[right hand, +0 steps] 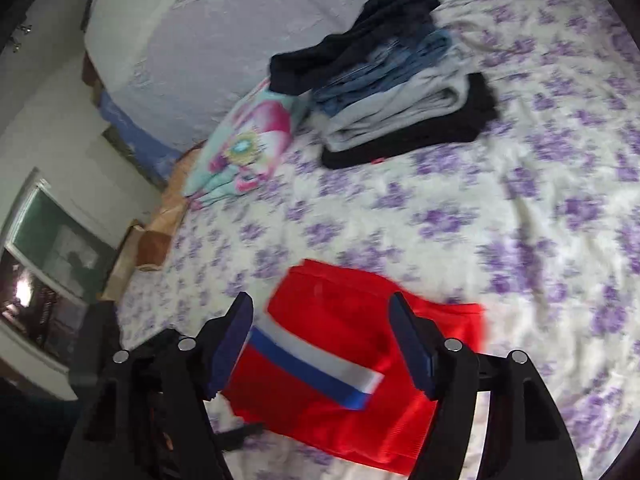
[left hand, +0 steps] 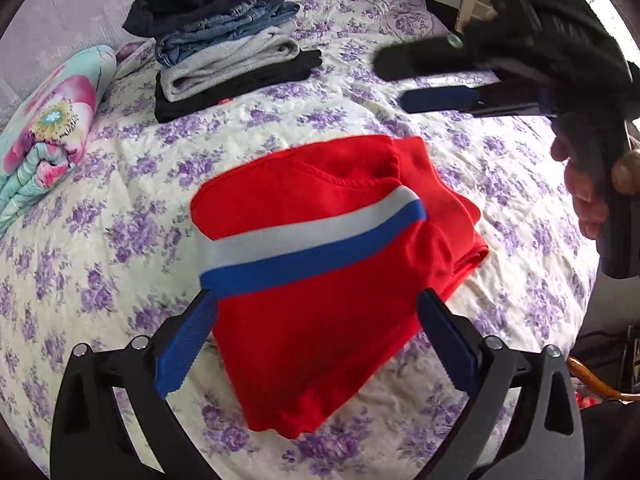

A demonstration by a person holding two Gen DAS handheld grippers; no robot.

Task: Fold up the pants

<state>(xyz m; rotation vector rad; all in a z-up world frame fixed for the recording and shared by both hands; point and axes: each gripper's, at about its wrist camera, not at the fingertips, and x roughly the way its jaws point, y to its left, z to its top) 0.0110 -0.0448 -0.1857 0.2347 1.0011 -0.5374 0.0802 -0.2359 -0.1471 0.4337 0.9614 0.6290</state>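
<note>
Spread wide, the left gripper [left hand: 316,312] is hovering just above the near edge of the red pants [left hand: 320,248], its blue pads [left hand: 184,352] standing apart on either side of the cloth and gripping nothing. Those pants are lying folded into a compact bundle on the flowered bedspread [left hand: 120,184], a white and blue stripe [left hand: 312,236] crossing the top. Beyond the pants, the right gripper [left hand: 390,82] is hanging in the air with its fingers parted and empty; its own camera is showing them wide over the pants [right hand: 352,360]. Farther behind the pants, a stack of folded clothes [left hand: 224,56] is sitting, with a floral blanket [left hand: 52,128] lying left of it.
</note>
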